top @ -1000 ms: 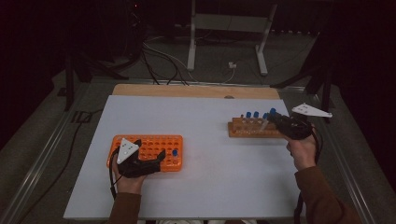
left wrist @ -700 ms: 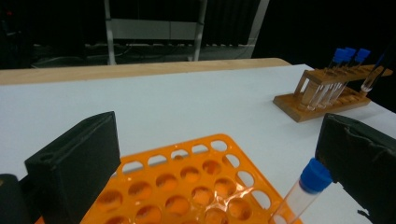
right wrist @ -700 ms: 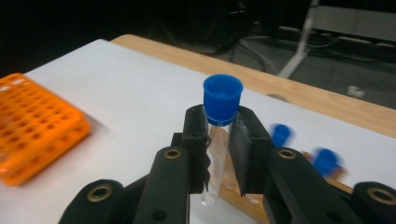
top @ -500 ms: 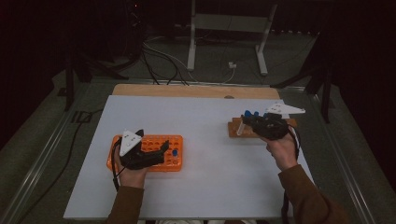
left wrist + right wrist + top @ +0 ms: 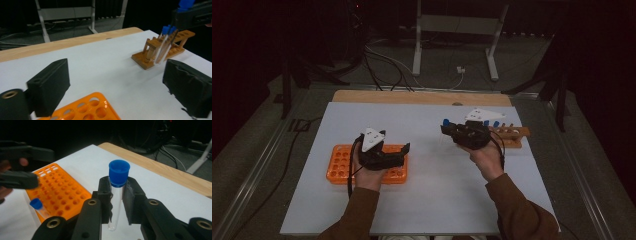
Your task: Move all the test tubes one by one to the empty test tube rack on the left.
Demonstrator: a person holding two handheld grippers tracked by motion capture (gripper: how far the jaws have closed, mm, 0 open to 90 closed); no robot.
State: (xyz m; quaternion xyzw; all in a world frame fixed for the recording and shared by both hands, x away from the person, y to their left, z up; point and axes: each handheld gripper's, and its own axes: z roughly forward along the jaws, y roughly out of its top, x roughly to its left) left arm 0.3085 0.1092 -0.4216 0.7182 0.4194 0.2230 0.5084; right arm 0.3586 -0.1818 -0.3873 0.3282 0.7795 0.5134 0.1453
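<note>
Item: blue-capped tube [image 5: 116, 195], clamped in right gripper [image 5: 117, 200] over counter [image 5: 427, 125]. Left gripper [image 5: 117, 85] open, empty, jaws just been closing. Risk: tube slips, or misses orange rack [image 5: 62, 192] hole.

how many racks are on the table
2. An orange rack lies at the left under the left gripper. A wooden rack holding blue-capped tubes stands at the right, behind the right gripper.

Orange rack [image 5: 343, 162], blue-capped clear tube [image 5: 117, 192], brown wooden rack [image 5: 513, 136], white tabletop [image 5: 422, 125]
</note>
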